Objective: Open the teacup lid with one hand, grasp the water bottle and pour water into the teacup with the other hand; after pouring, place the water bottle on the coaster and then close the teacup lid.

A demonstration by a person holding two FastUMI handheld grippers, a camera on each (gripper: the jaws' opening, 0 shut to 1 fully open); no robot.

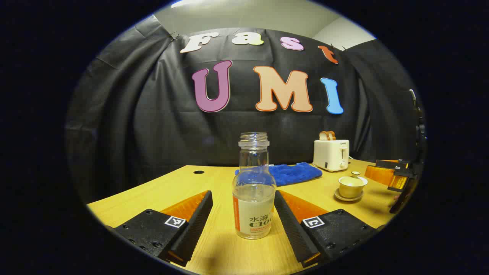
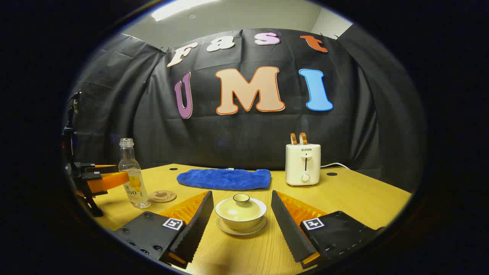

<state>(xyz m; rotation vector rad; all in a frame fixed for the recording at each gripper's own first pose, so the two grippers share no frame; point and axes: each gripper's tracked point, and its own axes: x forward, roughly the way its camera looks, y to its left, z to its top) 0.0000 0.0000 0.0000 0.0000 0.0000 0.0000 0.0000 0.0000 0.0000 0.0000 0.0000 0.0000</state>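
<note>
Big wooden table takes up the whole bottom of both views. At the back there's a blue towel lying flat, with a white toaster with bread slices poking out standing to its right. The left gripper is spread wide, with the water bottle standing upright between its fingers, neither one touching it; the cap's off and it's partly filled. The right gripper is spread wide too, either side of the teacup, which sits on its saucer with the lid on. In the right gripper view a small round coaster lies just beside the bottle.
</note>
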